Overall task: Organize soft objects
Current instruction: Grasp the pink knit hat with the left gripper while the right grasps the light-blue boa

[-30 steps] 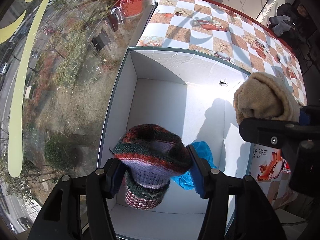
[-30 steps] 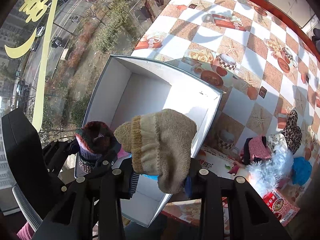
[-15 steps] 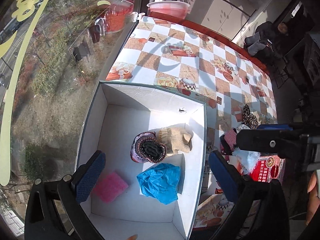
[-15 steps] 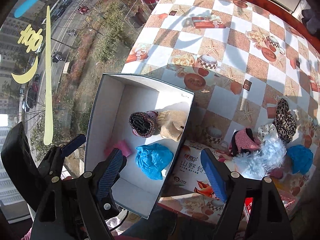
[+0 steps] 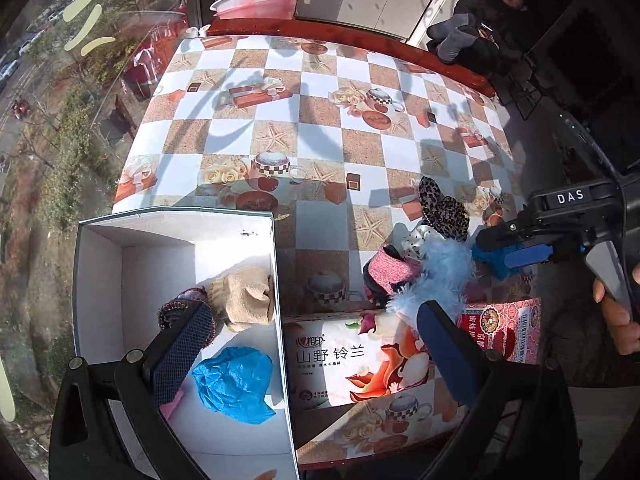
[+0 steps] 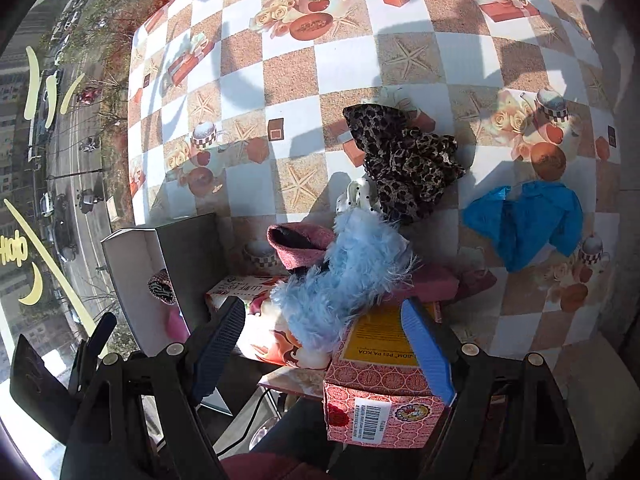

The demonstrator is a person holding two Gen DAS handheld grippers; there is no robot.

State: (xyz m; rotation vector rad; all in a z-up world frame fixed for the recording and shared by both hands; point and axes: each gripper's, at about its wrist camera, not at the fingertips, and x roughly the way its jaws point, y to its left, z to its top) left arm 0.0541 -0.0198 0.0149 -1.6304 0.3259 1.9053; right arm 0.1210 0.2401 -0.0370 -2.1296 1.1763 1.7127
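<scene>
Checkered table (image 5: 320, 128); white box (image 5: 100, 280) holds four soft items.

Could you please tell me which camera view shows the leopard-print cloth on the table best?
The right wrist view: the leopard-print cloth lies large, unobstructed and sharp near the frame's middle. In the left wrist view it appears smaller and farther off, behind the fluffy blue item.

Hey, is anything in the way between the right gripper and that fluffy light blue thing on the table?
Nothing visible. The right gripper is open with the fluffy light blue piece just ahead of its fingers, lying on top of the pile over the floral box and the red box.
</scene>
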